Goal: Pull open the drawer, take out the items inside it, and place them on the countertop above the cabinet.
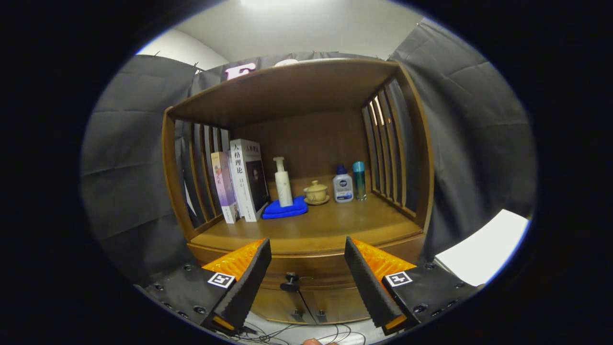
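Wooden cabinet: books at left, then blue cloth, pump bottle, lidded cup, 2 bottles. Gripper gapes wide, holding nothing, fingers flanking the shut drawer's knob. Approach step, likely; next, close on that knob and pull

A wooden cabinet stands against the booth's cloth wall, with an open shelf space above its bench. On the bench, two books stand upright at the left, against the slatted side. Right of them a folded cloth lies flat with a pump bottle standing on it. Just right sits a lidded cup on a saucer. Further right, a squat bottle and a slim bottle stand side by side near the right slats. Below the bench, the drawer knob lies between the spread fingers of the gripper. Cables lie on the floor beneath.
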{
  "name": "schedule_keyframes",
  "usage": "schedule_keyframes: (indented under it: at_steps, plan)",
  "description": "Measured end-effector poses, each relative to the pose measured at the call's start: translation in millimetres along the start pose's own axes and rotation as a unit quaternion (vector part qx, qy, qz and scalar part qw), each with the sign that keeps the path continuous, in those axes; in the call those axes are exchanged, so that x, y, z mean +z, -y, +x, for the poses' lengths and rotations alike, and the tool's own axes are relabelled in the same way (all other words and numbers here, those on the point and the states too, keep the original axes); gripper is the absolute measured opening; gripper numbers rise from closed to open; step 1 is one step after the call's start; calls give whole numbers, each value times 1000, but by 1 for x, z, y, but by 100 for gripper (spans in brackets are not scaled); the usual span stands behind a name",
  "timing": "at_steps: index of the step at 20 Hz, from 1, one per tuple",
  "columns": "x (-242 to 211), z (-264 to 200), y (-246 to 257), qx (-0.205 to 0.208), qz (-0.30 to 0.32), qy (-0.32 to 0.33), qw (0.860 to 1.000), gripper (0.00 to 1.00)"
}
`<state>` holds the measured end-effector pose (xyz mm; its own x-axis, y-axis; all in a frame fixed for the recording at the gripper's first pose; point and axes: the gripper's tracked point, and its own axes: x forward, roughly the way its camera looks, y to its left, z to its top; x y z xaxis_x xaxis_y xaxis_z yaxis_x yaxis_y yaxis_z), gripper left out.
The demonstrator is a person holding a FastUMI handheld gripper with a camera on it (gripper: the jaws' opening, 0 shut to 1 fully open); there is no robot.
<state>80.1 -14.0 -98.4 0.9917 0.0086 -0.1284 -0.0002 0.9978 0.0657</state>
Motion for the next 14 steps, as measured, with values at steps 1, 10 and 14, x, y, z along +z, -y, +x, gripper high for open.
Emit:
schedule_keyframes:
  at_steps: [1, 10, 14]
  plan:
    - [-8, 7, 0, -2, -2, -6, 1000, 98]
    - [-69, 47, 1, -16, -41, -49, 998, 98]
    - [-89, 59, -4, -17, -30, -63, 997, 98]
